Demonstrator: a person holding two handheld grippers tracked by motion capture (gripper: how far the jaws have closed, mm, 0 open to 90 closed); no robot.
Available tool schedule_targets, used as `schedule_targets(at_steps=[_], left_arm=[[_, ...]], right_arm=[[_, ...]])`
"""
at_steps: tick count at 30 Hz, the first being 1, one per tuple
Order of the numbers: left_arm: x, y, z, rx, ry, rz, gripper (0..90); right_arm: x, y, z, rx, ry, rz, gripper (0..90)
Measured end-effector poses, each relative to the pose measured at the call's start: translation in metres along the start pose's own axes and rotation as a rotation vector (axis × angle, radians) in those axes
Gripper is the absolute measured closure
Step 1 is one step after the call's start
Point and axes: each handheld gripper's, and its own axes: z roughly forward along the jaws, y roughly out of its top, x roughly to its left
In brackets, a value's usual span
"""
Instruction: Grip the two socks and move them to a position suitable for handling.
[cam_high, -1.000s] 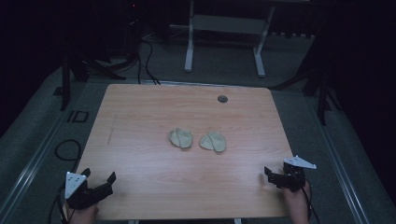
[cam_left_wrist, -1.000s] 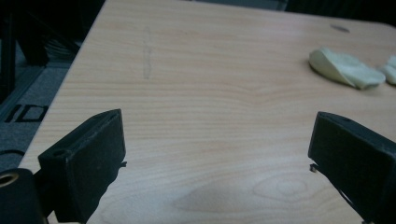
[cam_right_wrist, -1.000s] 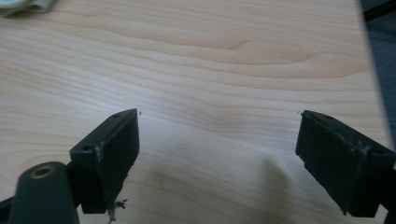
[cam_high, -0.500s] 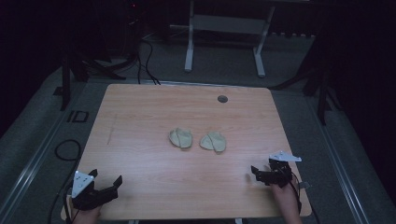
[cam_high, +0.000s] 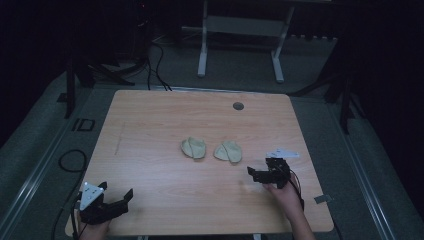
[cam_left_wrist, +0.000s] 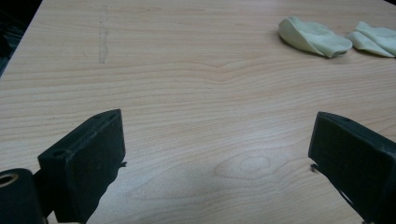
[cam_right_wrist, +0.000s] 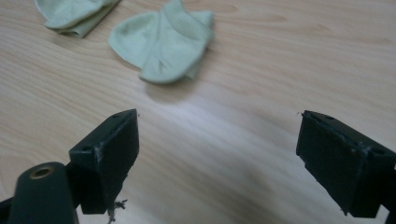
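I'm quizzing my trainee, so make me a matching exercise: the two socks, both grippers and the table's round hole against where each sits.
1 left sock
2 right gripper
3 left gripper
4 round hole

A far edge of the table
B near left corner
C table middle, folded
D just short of the right sock

Pairs: 1-C, 2-D, 3-B, 4-A

High view: overhead, facing forward and down, far, rather dim. Gripper views: low, close above worktop (cam_high: 150, 125). All share pale socks (cam_right_wrist: 163, 42).
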Motion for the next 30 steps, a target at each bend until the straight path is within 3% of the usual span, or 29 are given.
schedule_targets(at_steps=[4,9,13,14,17,24,26,30], left_arm=[[-0.002,0.001,0.002,0.001,-0.005,0.010,3.9],[-0.003,0.001,0.006,0.007,-0.019,0.020,3.9],[-0.002,0.000,0.006,0.006,-0.023,0.016,3.8],[-0.001,0.000,0.007,0.009,-0.025,0.010,3.8],[-0.001,0.000,0.006,0.007,-0.028,0.009,3.8],[-0.001,0.000,0.006,0.000,-0.033,0.010,3.8],[-0.001,-0.001,0.007,-0.001,-0.034,0.010,3.8],[0.000,-0.001,0.007,-0.002,-0.040,0.009,3.8]], right_arm=[[0.007,0.011,0.009,0.004,0.002,-0.021,16.8],[0.023,0.036,0.032,0.018,0.017,-0.085,24.3],[0.029,0.046,0.043,0.024,0.019,-0.097,26.0],[0.034,0.053,0.051,0.035,0.019,-0.126,28.0],[0.040,0.060,0.062,0.051,0.024,-0.147,29.3],[0.047,0.066,0.084,0.066,0.015,-0.180,32.9],[0.049,0.064,0.093,0.076,-0.015,-0.207,37.6],[0.052,0.058,0.100,0.092,-0.030,-0.234,41.5]])
